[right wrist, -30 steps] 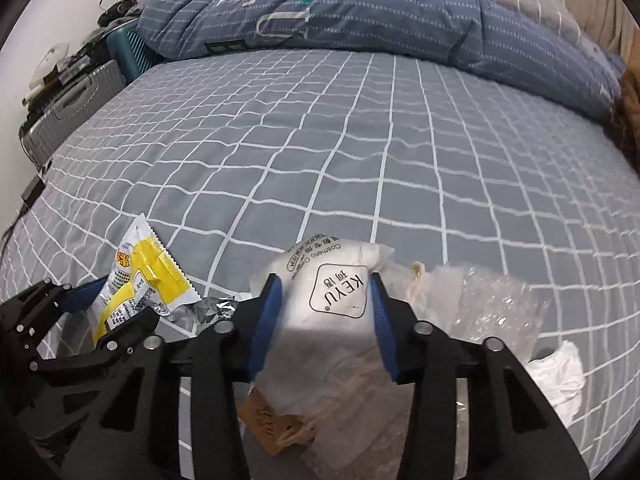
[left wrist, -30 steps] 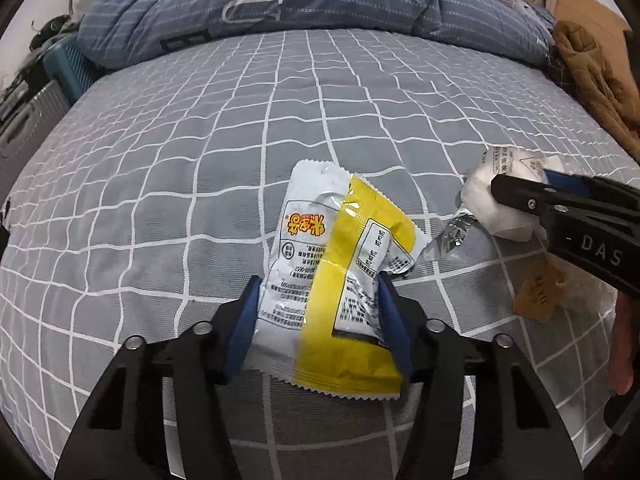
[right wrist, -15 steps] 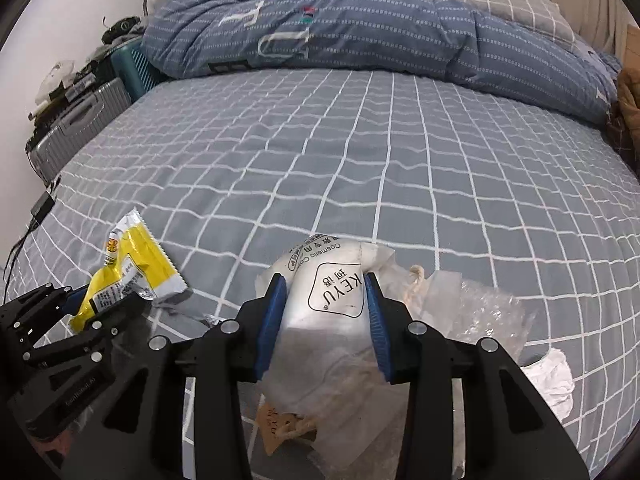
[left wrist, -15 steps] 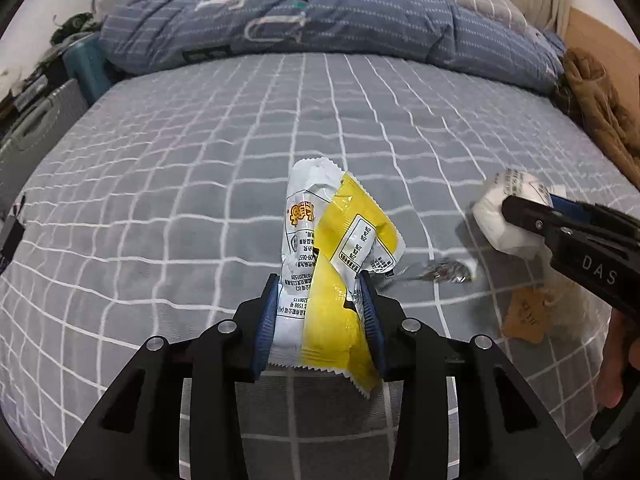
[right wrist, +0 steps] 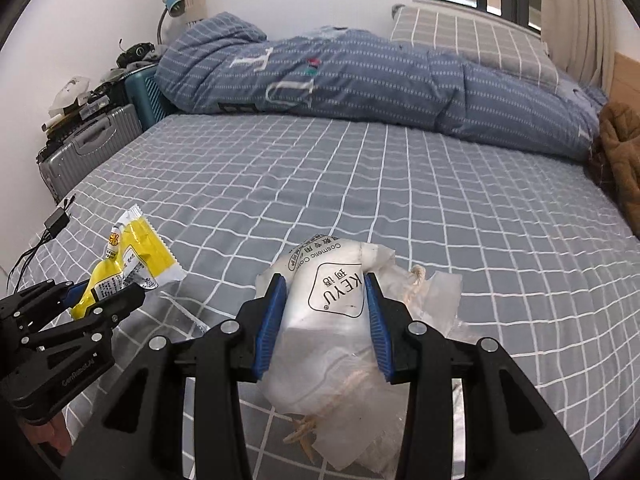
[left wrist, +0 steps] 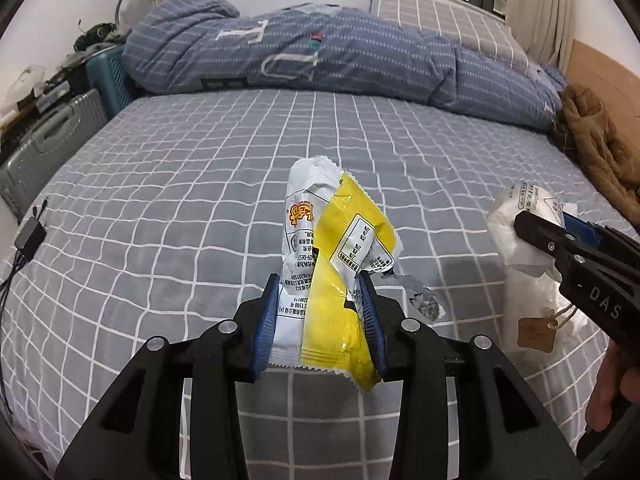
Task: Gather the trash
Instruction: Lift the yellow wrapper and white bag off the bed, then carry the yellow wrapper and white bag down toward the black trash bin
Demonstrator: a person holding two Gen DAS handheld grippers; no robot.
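Note:
My left gripper (left wrist: 319, 280) is shut on two snack wrappers, a yellow wrapper (left wrist: 344, 232) and a white wrapper (left wrist: 304, 200), which stand up crumpled between the blue pads, off the bed. The right wrist view shows that left gripper (right wrist: 108, 296) at the left with the yellow wrapper (right wrist: 136, 248). My right gripper (right wrist: 325, 280) is shut on a white cotton-pad bag (right wrist: 320, 344), lifted with clear plastic packaging (right wrist: 440, 292) and string hanging beside it. The left wrist view has the right gripper (left wrist: 560, 240) at the right edge holding the white bag (left wrist: 516, 232), a brown tag (left wrist: 536, 334) dangling below.
A crumpled silver foil scrap (left wrist: 424, 304) shows just right of the left fingers. The grey checked bed (left wrist: 200, 184) carries a folded blue quilt (left wrist: 320, 56) at the back and a brown garment (left wrist: 600, 148) at the right. A grey suitcase (left wrist: 44, 148) and a charger with cable (left wrist: 28, 236) are at the left edge.
The left jaws have closed in on the two wrappers and squeezed them narrow. Both grippers have risen from the bed with their loads, and more of the room shows.

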